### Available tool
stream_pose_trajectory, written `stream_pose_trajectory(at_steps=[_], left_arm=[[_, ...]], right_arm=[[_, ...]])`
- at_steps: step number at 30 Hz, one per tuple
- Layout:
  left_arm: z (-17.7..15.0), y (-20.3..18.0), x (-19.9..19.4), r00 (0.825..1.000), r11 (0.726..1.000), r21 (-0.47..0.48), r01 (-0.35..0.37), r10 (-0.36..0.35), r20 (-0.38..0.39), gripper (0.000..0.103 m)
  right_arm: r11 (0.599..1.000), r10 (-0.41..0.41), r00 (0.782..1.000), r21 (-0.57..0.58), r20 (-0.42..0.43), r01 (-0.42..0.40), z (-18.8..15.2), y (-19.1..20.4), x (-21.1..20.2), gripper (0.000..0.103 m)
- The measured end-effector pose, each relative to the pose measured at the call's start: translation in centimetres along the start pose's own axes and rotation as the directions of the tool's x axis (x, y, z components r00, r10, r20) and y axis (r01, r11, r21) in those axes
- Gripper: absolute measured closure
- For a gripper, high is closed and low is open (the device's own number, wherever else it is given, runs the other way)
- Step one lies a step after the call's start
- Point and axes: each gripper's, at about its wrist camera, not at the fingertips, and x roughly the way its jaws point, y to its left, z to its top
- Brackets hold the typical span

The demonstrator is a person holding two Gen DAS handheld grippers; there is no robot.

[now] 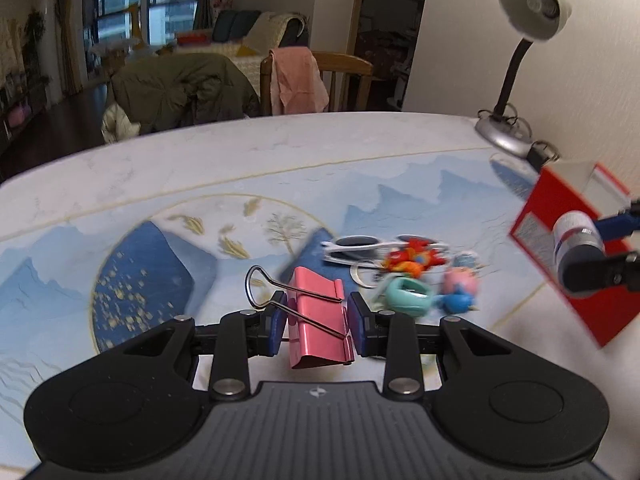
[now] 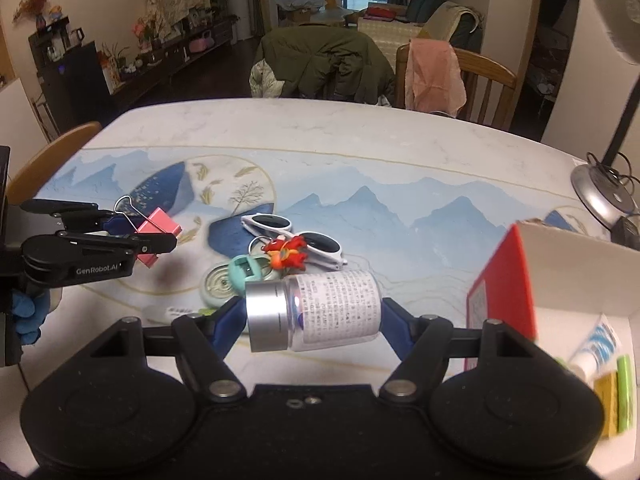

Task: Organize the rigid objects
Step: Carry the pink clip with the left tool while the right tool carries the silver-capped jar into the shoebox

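Observation:
My left gripper (image 1: 318, 318) is shut on a pink binder clip (image 1: 320, 320) and holds it above the table; the clip also shows in the right wrist view (image 2: 158, 228). My right gripper (image 2: 314, 312) is shut on a small bottle (image 2: 316, 312) with a silver cap and white printed label, held sideways next to a red box (image 2: 508, 280). From the left wrist view the bottle (image 1: 576, 240) is in front of the box (image 1: 560, 248). White sunglasses (image 2: 296, 236), a red-orange toy (image 2: 288, 256) and a teal ring-shaped thing (image 2: 244, 272) lie on the table.
The red box's white inside (image 2: 580, 280) holds a blue-white tube (image 2: 596, 344) and green and yellow items (image 2: 624, 392). A desk lamp (image 1: 516, 80) stands at the table's far right by the wall. Small pink and blue figures (image 1: 458, 288) lie beside the pile. Chairs with clothes stand beyond the table.

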Motion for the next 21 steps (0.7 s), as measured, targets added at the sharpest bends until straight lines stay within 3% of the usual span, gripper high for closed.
stream_pose_trajectory(at_steps=[10, 21], left_arm=[[0.9, -4.6, -4.8, 0.996, 0.997, -0.013, 0.08, -0.08, 0.033, 0.071], [2.2, -11.6, -6.0, 0.991, 0.99, 0.064, 0.129, -0.131, 0.034, 0.071]], right_arm=[[0.999, -0.005, 0.998, 0.048, 0.058, 0.003, -1.5, -0.7, -5.7, 0.032], [0.996, -0.035, 0.995, 0.087, 0.091, 0.027, -3.7, -4.1, -9.5, 0.032]])
